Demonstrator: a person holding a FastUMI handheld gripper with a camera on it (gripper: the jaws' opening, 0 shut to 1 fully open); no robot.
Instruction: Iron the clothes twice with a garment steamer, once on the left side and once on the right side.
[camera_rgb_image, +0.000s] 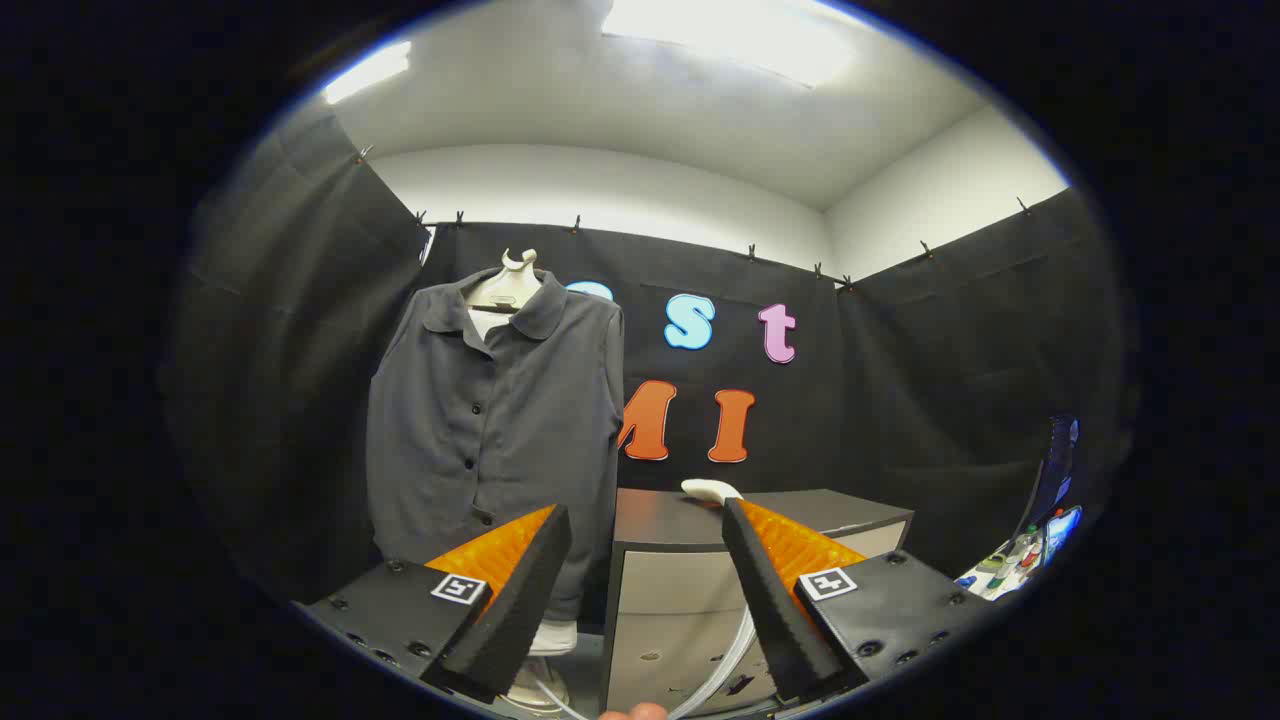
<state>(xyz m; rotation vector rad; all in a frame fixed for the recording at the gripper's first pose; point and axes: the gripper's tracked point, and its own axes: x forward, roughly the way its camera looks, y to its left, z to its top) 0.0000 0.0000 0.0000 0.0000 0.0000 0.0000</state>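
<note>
A dark grey button-up shirt (495, 430) hangs on a pale mannequin stand (512, 282) beyond my left finger, its front facing me. A white garment steamer head (708, 489) lies on top of a dark cabinet (800, 508), just past the tip of my right finger. A clear hose (722, 655) runs down the cabinet's front between my fingers. My gripper (645, 515) is open, with nothing between its fingers. It stands some way back from both the shirt and the steamer.
The cabinet's pale front panel (668, 610) fills the gap ahead of my fingers. The stand's white base (548, 640) sits on the floor under the shirt. A screen and some colourful items (1030, 545) are off to the right. A fingertip (633, 712) shows below.
</note>
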